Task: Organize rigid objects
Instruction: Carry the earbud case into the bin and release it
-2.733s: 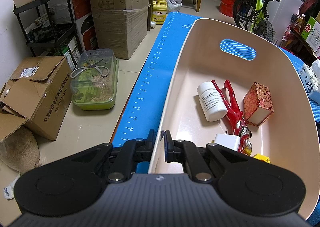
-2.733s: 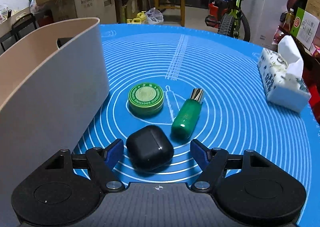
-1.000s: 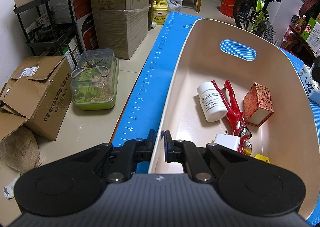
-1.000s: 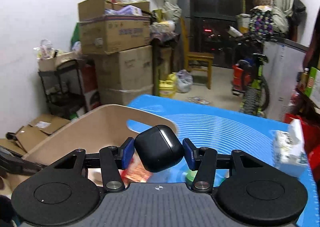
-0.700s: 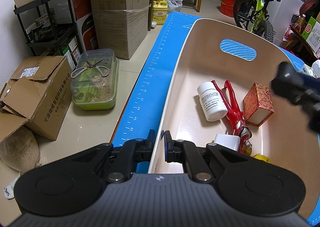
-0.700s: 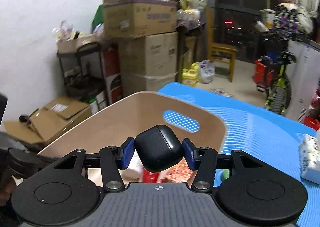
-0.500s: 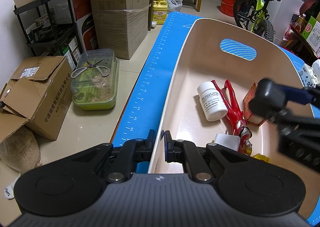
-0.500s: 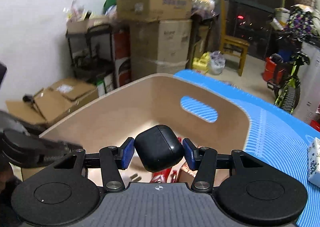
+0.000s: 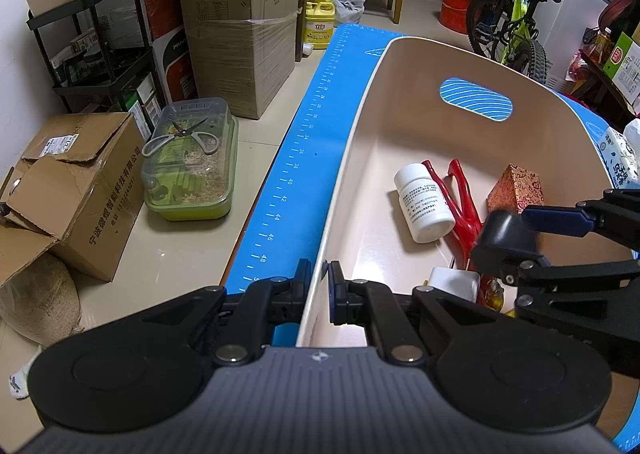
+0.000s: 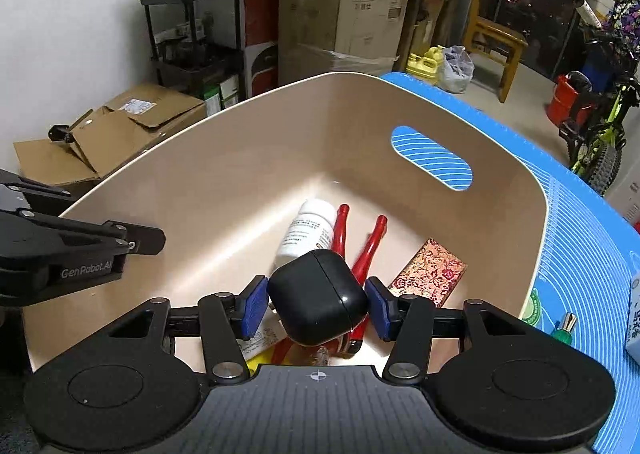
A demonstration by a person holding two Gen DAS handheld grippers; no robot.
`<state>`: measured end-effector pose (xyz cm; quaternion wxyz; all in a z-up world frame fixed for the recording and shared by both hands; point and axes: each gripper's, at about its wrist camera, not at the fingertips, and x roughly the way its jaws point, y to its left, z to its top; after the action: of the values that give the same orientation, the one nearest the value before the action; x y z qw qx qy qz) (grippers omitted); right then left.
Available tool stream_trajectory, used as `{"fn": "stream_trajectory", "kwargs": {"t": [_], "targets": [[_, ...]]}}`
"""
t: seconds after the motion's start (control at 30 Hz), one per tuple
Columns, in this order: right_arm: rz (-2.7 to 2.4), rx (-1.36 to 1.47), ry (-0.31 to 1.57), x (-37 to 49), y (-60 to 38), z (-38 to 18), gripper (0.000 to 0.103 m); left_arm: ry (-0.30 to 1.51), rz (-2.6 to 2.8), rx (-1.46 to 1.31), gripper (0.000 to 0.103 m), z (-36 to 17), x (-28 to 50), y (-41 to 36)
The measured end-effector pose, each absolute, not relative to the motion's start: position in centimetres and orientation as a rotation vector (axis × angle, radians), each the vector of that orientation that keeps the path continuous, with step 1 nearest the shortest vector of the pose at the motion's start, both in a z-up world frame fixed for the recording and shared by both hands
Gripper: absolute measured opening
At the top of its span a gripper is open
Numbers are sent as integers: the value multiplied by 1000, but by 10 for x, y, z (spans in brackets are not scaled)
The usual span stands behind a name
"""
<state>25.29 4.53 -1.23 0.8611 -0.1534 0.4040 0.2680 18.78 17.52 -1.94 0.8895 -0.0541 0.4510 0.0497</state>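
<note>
My right gripper [image 10: 316, 308] is shut on a black earbud case [image 10: 318, 310] and holds it over the inside of the beige bin [image 10: 224, 157]; the case also shows in the left wrist view [image 9: 506, 238]. My left gripper [image 9: 319, 288] is shut on the bin's near wall [image 9: 316, 294]. In the bin lie a white pill bottle [image 9: 422, 203], red pliers [image 9: 464, 205], a red patterned box [image 9: 516, 193] and a white block [image 9: 454, 284]. A green tin [image 10: 534, 310] and a green bottle [image 10: 564, 328] stay on the blue mat.
The blue mat [image 9: 304, 157] covers the table; its left edge drops to the floor. A tissue pack [image 9: 620, 157] lies right of the bin. Cardboard boxes [image 9: 240, 29], a shelf rack [image 9: 100, 53] and a bicycle [image 9: 512, 25] stand around.
My right gripper closed on the black case, lifted it off the mat and carried it left and down over the bin. My left gripper has kept hold of the bin wall.
</note>
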Motion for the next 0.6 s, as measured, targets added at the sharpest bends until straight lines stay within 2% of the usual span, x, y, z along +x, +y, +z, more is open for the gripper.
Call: {"fn": "stream_trajectory", "kwargs": {"t": [0.23, 0.6], "targets": [[552, -233, 774, 254, 25, 4, 68, 938, 105, -117, 11, -20, 188, 173], [330, -72, 662, 278, -66, 33, 69, 941, 105, -121, 11, -19, 188, 173]]}}
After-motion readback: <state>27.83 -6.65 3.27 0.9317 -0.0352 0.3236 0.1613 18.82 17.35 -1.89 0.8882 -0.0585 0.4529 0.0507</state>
